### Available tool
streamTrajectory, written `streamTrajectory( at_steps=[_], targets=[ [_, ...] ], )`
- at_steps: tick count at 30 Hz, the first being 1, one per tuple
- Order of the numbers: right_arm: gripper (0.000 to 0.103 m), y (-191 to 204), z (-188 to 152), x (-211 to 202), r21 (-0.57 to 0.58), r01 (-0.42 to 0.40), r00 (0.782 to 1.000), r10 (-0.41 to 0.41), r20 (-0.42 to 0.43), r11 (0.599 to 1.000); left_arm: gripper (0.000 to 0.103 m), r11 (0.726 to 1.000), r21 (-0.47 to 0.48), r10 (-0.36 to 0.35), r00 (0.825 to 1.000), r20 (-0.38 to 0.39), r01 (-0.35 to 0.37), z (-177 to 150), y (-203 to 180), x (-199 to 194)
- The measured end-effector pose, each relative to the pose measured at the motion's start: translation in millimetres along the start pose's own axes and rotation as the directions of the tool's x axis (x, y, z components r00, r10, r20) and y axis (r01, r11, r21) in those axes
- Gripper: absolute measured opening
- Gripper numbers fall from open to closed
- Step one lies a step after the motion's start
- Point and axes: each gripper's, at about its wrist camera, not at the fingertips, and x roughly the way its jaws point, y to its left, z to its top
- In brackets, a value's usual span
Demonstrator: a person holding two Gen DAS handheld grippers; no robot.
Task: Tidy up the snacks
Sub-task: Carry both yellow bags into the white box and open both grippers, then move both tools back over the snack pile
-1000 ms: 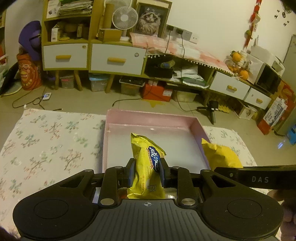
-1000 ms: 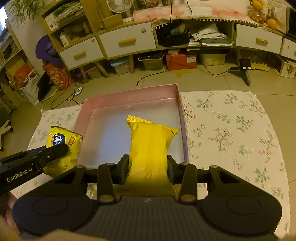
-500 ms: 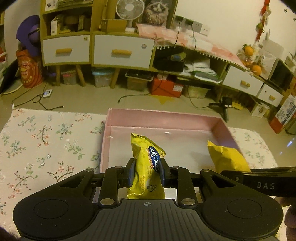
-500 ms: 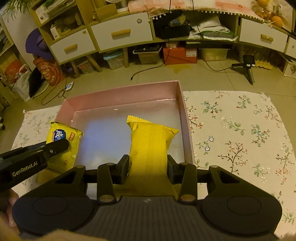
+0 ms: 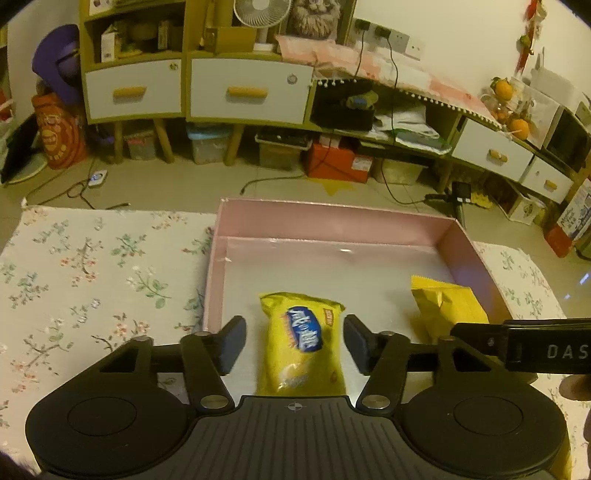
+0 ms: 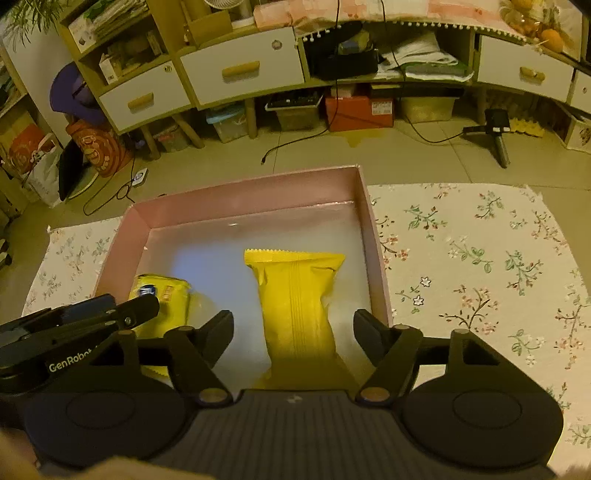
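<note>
- Both tongs have just sprung open: the left gripper (image 5: 294,343) no longer pinches the blue-labelled snack bag (image 5: 303,341), nor the right gripper (image 6: 293,332) its plain yellow bag (image 6: 297,302).
- Both bags now lie inside the pink box (image 6: 243,195), so they look delivered.

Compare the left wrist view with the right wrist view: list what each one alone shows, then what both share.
Left wrist view only: the printed blue-logo front of the yellow snack pack between the open left tool, and a white fan on the cabinet.

Right wrist view only: the plain seamed back of the second yellow pack between the open right tool, and the floral cloth stretching right of the box.

Both: the pink box, both packs inside it, released; each tool's jaws have just been opening.
</note>
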Motion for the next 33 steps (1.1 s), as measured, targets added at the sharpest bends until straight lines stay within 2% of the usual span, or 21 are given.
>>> streamTrajectory(
  at_steps=[5, 17, 33],
  targets=[
    [0.076, -2.6, 0.5, -9.0, 0.004, 0.007, 1.000, -0.007, 0.009, 1.000, 0.073, 1.000, 0.009, -0.010, 1.000, -0.004, 0.010, 0.1, -1.5, -12.3],
    [0.086, -3.2, -11.5, -42.4, -0.007, 0.012, 1.000, -0.012, 0.022, 1.000, 0.091, 0.998, 0.068, 0.004, 1.000, -0.012, -0.004, -11.4, -9.5, -55.2],
    [0.092, -0.1, -56.7, -85.9, -0.051, 0.030, 0.999, -0.029, 0.014, 0.998, 0.096, 0.986, 0.160, 0.051, 0.998, -0.048, -0.043, -57.2, -11.4, -118.6]
  ],
)
